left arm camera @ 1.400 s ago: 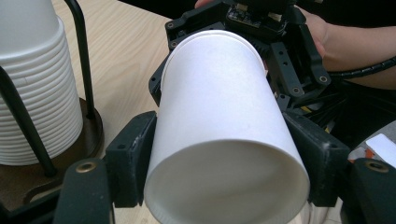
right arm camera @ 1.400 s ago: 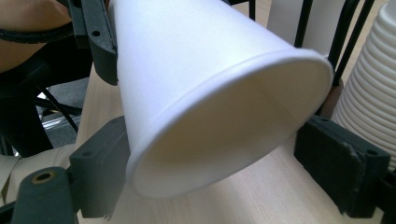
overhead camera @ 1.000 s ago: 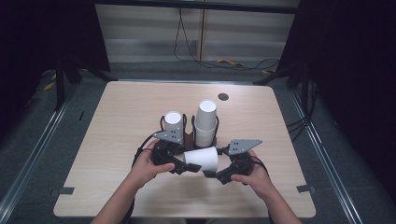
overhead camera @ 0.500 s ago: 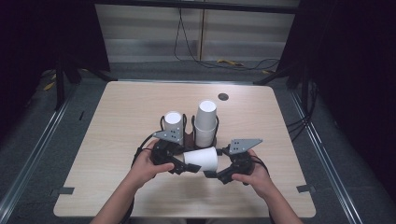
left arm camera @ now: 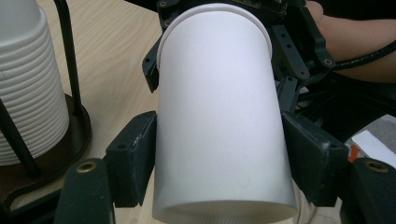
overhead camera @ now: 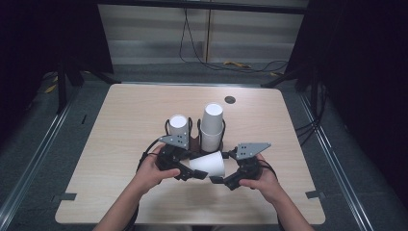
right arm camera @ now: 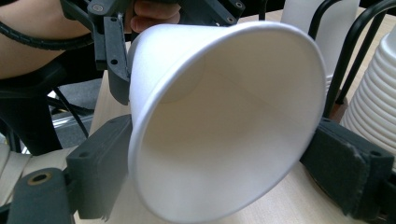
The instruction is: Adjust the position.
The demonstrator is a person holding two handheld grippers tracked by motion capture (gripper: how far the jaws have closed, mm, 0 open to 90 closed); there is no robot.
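Overhead, a single white paper cup [overhead camera: 208, 165] lies on its side just above the table [overhead camera: 120, 125], between the left gripper [overhead camera: 185, 169] and the right gripper [overhead camera: 226, 179], in front of two cup stacks [overhead camera: 211, 126] in a wire holder. Along the left gripper's jaws, both pads press the cup's wall near its base, so it looks already pulled free. From the right gripper's camera the open rim faces the lens with a jaw at each side, touching it or not I cannot tell; where the cup is to be set down remains open.
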